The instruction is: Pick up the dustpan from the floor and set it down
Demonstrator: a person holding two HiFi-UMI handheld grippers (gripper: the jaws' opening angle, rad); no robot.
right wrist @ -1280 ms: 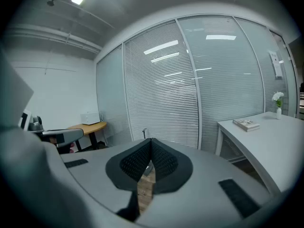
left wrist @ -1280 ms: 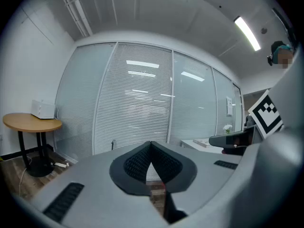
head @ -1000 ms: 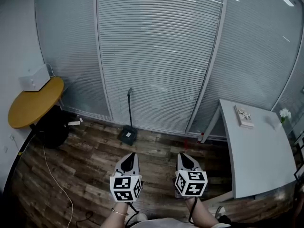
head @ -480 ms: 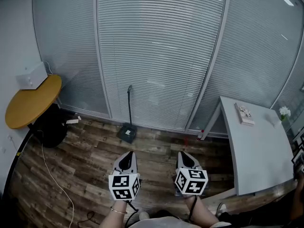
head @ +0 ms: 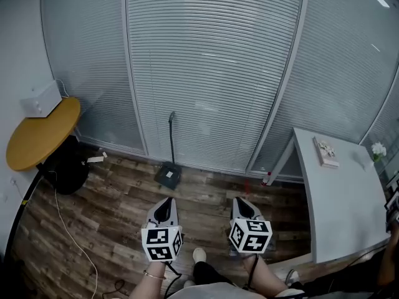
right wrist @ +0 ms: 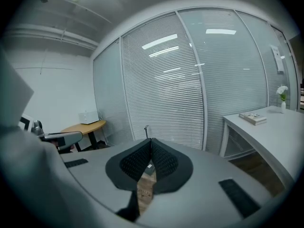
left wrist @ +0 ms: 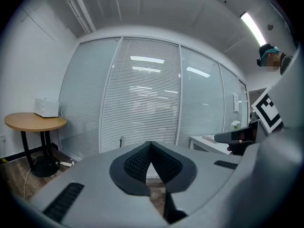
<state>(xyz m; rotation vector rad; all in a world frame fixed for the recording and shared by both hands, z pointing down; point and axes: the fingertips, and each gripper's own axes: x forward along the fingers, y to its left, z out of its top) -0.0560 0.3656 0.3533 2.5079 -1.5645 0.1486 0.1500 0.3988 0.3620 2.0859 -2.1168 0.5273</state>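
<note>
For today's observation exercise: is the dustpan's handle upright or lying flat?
Upright: the dustpan sits on the floor, its handle rising straight up.

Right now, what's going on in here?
Both hand-held grippers, the left gripper and the right gripper, are shut and empty, pointing forward over the wood floor. The dustpan sits on that floor by the glass wall ahead, its handle upright. Neither gripper has reached it yet, so the pickup has not begun.

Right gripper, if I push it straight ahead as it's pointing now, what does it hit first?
Probably the dustpan standing on the floor by the glass partition; it shows just past the right gripper and its shut tips. Nothing appears between, though depth is unclear.
</note>
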